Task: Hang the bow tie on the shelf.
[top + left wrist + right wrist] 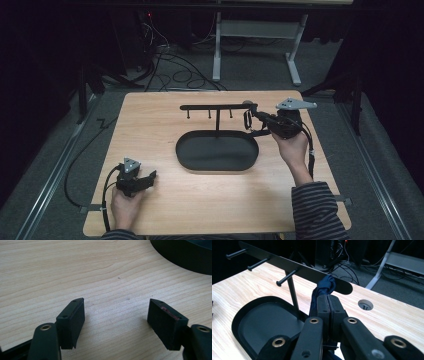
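Right gripper [328, 306]: jaws clamped on dark blue strap [325, 285] at hook rack [218, 107] bar end | Left gripper [141, 180]: jaws apart, empty, on table [150, 115] | Risk: strap may miss the peg; pulling could tip rack.

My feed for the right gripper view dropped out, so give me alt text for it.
The right gripper has its fingers shut on a dark blue fabric loop, held up against the end of a black rack bar with pegs. Below sits the rack's black oval tray on a light wooden table.
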{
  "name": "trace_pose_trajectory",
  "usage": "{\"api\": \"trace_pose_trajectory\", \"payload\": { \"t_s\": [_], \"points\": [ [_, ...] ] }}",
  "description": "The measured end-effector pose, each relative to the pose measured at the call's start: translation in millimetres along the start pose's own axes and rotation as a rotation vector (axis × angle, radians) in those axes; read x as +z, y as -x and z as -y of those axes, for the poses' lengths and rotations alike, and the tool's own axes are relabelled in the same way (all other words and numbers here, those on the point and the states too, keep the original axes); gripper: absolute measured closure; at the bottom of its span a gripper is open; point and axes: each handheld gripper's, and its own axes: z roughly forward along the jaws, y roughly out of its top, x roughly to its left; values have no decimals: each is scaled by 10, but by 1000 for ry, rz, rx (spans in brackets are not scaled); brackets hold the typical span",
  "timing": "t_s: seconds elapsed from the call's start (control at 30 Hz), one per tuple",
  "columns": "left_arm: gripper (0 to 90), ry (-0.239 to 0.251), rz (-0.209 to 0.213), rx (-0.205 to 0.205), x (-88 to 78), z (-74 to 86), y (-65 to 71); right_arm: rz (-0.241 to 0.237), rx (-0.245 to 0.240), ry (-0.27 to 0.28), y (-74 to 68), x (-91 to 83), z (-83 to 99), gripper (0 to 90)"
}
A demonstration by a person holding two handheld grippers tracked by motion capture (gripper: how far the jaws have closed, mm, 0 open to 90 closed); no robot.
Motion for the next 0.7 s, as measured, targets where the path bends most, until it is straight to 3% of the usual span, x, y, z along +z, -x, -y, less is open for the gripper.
{"api": "trace_pose_trajectory", "payload": {
  "t_s": [0.7],
  "points": [
    [306, 3, 0, -2, 1, 1, -1, 44, 56, -19, 112, 152, 47, 900]
  ]
}}
